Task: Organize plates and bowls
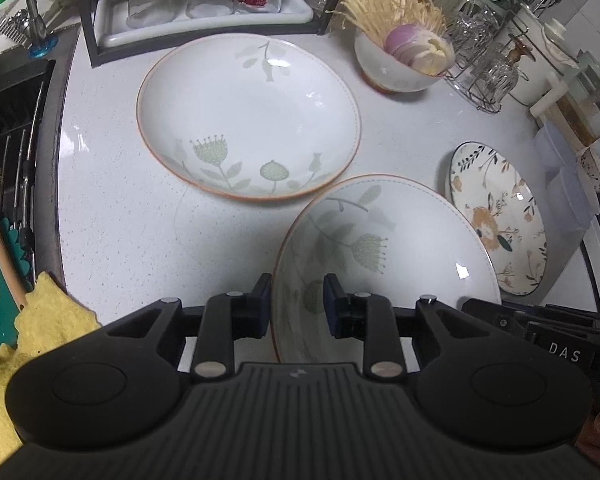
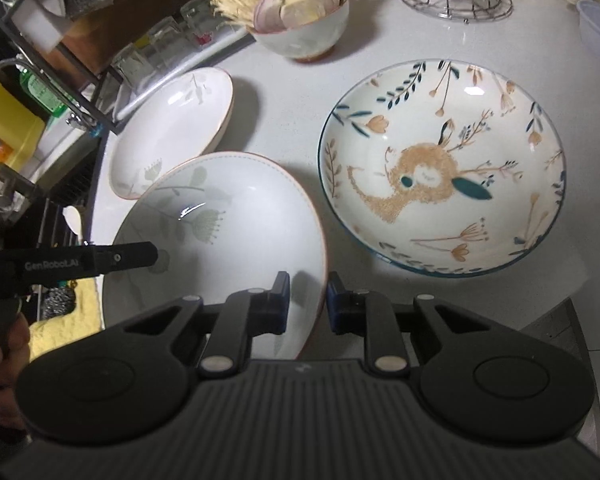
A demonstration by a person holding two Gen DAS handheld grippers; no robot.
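Observation:
A white bowl with green flowers and an orange rim (image 1: 384, 252) (image 2: 228, 224) is tilted above the counter. My left gripper (image 1: 297, 300) straddles its left rim, fingers on both sides. My right gripper (image 2: 308, 300) straddles its right rim the same way. Whether the pads press the rim is unclear. A matching bowl (image 1: 248, 116) (image 2: 172, 124) rests on the counter behind it. A bowl with blue and orange flowers (image 1: 500, 216) (image 2: 440, 168) lies to the right.
A small bowl of enoki and sliced onion (image 1: 404, 56) (image 2: 300, 20) stands at the back. A black rack with glasses (image 1: 204, 0) is at back left, a wire glass stand (image 1: 480, 64) at back right. Sink (image 1: 8, 128) and yellow cloth (image 1: 40, 320) are to the left.

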